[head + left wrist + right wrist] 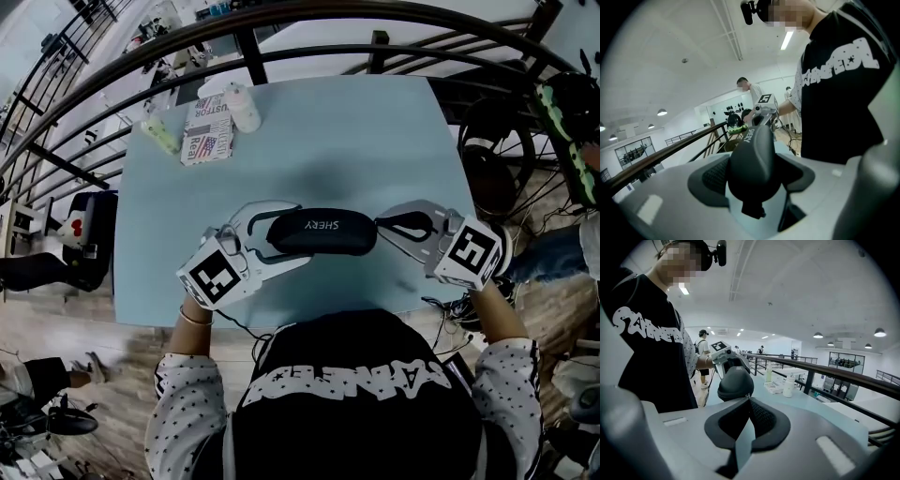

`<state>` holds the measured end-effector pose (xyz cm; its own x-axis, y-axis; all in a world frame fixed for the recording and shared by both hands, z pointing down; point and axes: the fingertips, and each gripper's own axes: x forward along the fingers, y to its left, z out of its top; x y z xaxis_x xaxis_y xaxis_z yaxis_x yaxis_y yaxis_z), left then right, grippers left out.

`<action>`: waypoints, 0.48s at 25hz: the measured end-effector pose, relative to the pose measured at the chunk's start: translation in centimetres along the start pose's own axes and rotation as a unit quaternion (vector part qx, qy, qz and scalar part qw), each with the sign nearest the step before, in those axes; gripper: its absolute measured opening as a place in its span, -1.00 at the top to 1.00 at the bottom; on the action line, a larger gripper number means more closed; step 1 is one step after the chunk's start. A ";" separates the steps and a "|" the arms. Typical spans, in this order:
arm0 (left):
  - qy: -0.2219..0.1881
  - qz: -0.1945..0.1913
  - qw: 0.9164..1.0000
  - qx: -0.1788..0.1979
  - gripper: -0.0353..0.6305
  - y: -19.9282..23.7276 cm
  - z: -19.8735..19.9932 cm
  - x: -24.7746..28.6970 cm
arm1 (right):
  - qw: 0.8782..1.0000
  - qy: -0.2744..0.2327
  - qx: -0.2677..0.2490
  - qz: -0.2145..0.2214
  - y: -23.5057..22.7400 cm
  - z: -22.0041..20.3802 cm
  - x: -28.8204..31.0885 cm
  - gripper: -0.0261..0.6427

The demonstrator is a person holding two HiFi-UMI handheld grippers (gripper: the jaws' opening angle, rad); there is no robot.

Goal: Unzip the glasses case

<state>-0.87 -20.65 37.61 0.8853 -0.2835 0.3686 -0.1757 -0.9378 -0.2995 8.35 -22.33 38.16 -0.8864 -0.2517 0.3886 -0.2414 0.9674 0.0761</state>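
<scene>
Blue table [356,141], black oval glasses case [323,232]

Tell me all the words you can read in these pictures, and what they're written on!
"SHERY": on the black oval glasses case.
"Real": on the white printed packet at the table's far edge; its other print is too blurred to read.
Big white letters on the person's black shirt: too stylised to read for sure.
</scene>
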 end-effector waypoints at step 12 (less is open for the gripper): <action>0.002 -0.036 0.999 0.003 0.89 -0.9 -0.3 0.1 | 0.998 0.021 -0.044 0.045 0.6 -0.2 0.7 0.90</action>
<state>-0.76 -19.91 38.23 0.8935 -0.2168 0.3933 -0.1097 -0.9546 -0.2770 7.67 -21.96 38.68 -0.8851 -0.1633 0.4358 -0.1235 0.9853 0.1184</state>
